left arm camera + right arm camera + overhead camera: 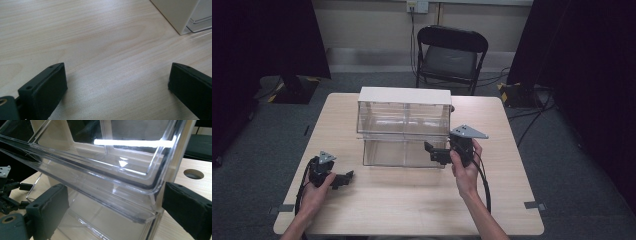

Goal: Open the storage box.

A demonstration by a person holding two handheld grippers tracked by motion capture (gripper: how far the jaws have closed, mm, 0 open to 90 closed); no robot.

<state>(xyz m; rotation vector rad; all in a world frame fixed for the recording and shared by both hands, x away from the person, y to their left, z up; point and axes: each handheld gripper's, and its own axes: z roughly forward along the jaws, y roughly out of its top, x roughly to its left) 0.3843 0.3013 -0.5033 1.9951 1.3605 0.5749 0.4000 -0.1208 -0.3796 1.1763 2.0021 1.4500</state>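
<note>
Black jaws of the right gripper (112, 210) stand wide apart at the bottom of the right gripper view, holding nothing, with the clear plastic front of the drawer cabinet (100, 177) right between and ahead of them. The upper drawer's lip runs slantwise across that view — its long axis lies across the jaw gap, not along it, so the jaws would have to close over the lip's thickness, one above and one below, or else be turned. Whether a pad already touches the plastic I cannot tell.

From the high view, the two-tier drawer cabinet (404, 127) sits mid-table, white-topped, its clear fronts facing the person. The right gripper (432, 151) is held up at the cabinet's front right, level with the seam between upper and lower tiers, and points left along the front. The left gripper (346, 177) rests low on the wooden table (412, 200), near the cabinet's front left corner yet apart from it — its jaws open on bare wood, as the left gripper view shows.

The right hand is plainly the nearer one; judging from this, the drawer pull falls to it.
</note>
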